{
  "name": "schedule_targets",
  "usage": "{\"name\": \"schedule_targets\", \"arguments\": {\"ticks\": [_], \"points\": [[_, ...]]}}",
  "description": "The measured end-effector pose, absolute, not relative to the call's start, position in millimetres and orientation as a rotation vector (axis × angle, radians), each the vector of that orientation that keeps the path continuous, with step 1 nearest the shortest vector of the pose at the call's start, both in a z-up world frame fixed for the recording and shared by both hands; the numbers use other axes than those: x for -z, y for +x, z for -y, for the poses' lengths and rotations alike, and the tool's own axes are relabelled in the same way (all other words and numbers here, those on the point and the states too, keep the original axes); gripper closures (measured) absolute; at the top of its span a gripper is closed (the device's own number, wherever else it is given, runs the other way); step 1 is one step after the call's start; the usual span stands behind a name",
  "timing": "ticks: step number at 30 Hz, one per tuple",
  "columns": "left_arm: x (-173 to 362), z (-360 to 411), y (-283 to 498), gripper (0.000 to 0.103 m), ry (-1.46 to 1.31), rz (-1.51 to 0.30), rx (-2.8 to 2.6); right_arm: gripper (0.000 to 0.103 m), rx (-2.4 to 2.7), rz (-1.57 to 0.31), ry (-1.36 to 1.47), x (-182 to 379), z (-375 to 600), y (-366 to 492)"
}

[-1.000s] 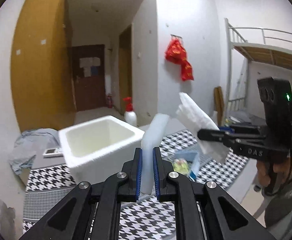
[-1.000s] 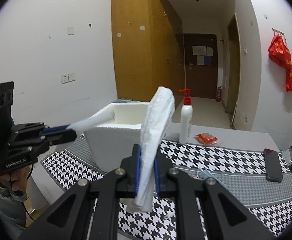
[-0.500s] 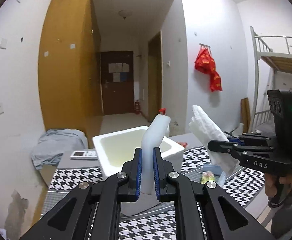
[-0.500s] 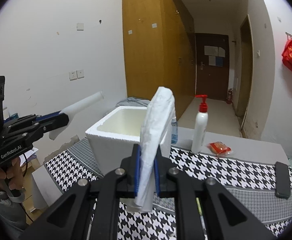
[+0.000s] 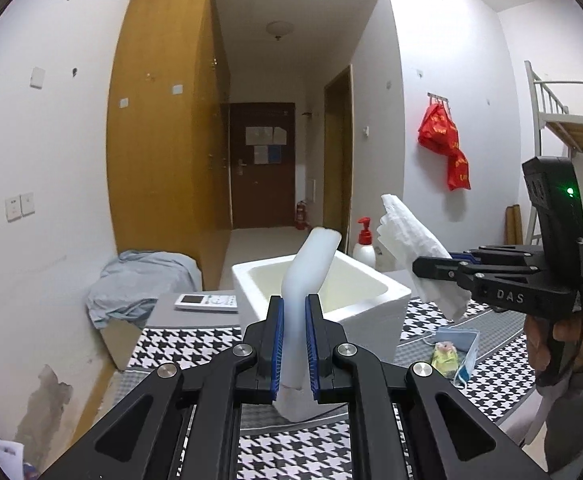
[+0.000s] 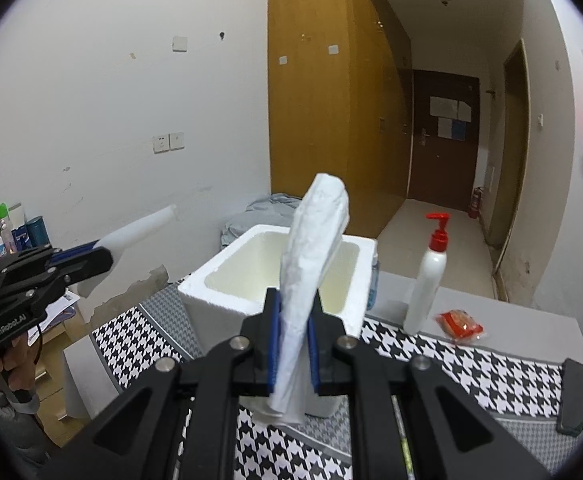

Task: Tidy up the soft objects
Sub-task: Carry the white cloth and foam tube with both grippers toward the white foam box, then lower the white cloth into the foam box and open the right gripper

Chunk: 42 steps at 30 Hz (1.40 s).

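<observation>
My left gripper (image 5: 293, 344) is shut on a smooth white foam strip (image 5: 311, 264) that bends up and to the right above the white foam box (image 5: 395, 292). My right gripper (image 6: 293, 350) is shut on a crinkled white tissue pack (image 6: 315, 248), held upright in front of the same box (image 6: 195, 292). In the left wrist view the right gripper (image 5: 431, 268) comes in from the right with the tissue pack (image 5: 411, 240) beside the box. In the right wrist view the left gripper (image 6: 91, 256) is at the left, the foam strip (image 6: 139, 232) pointing toward the box.
The box stands on a houndstooth table cloth (image 6: 471, 368). A pump bottle (image 6: 427, 280), a red packet (image 6: 459, 324) and a black phone (image 6: 573, 396) lie to the right. A remote (image 5: 207, 302), a blue face mask (image 5: 459, 340) and a small green packet (image 5: 443, 356) lie near the box.
Both views have swung across the room and the box now sits nearer the centre in each. Both grippers have stayed shut on what they hold.
</observation>
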<state>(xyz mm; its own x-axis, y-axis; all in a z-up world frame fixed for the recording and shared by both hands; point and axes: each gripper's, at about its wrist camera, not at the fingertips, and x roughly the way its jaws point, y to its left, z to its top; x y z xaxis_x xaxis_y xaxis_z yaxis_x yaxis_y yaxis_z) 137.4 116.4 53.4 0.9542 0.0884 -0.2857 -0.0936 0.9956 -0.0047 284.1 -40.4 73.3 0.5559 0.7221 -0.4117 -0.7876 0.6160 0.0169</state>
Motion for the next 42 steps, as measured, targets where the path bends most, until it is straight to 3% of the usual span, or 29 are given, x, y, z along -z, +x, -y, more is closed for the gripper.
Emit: {"name": "schedule_targets", "arguments": {"ticks": [30,32,34,35,42], "points": [[-43,-148,124,0.091,-0.077,-0.295,-0.165,0.087,-0.908,-0.498,-0.249,-70,-36,330],[-44,-150,123,0.091,-0.077,-0.294,-0.167,0.078,-0.896,-0.506,-0.251,-69,-39,333],[-44,-149,123,0.091,-0.077,-0.292,-0.172,0.034,-0.889,-0.511,-0.232,-69,-39,336],[-44,-149,123,0.091,-0.076,-0.293,-0.172,0.028,-0.893,-0.507,-0.219,-69,-38,336],[-45,-149,127,0.091,-0.075,-0.295,-0.162,0.019,-0.875,-0.488,-0.228,-72,-35,331]]}}
